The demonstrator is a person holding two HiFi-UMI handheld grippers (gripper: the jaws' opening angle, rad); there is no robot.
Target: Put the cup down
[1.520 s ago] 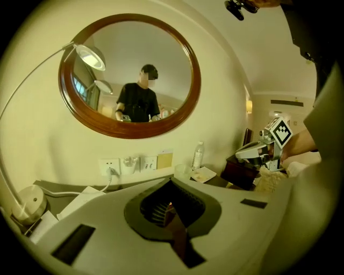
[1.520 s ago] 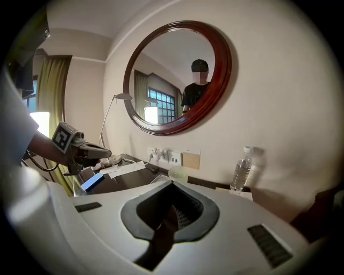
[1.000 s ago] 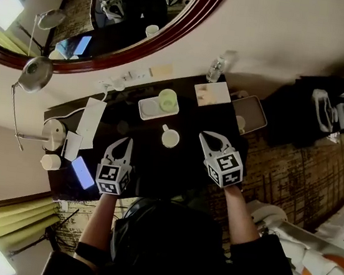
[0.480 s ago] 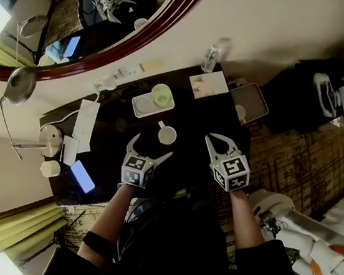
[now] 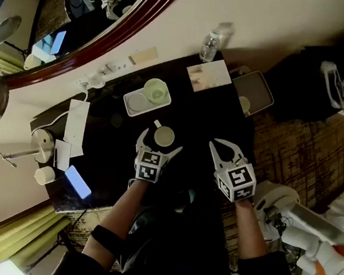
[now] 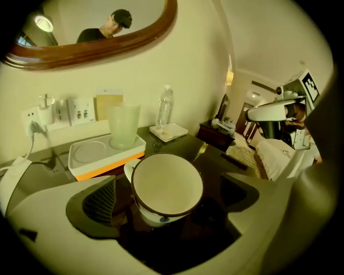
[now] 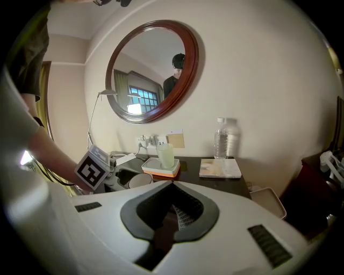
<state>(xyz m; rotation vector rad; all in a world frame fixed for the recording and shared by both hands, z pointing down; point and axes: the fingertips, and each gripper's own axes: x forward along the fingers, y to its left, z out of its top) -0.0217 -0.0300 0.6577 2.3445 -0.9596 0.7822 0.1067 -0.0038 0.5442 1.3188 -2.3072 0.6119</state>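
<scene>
My left claw (image 5: 159,143) just opened wide, cup (image 6: 166,185) upright on the tabletop (image 5: 212,117) between its jaws, pads not pressing, tray (image 5: 136,102) just beyond, my right claw (image 5: 222,148) closed, empty, right of cup

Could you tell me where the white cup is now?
The white ceramic cup stands on the dark table, central in the head view, between the left gripper's newly opened jaws.

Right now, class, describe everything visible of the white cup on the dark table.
The white cup looks ceramic, with a thin dark rim line, a small blue mark low on its side and a handle on its far side. It is empty and stands upright on the dark table. The left hand-held gripper, its jaws just opened, flanks it, apparently without touching.
</scene>
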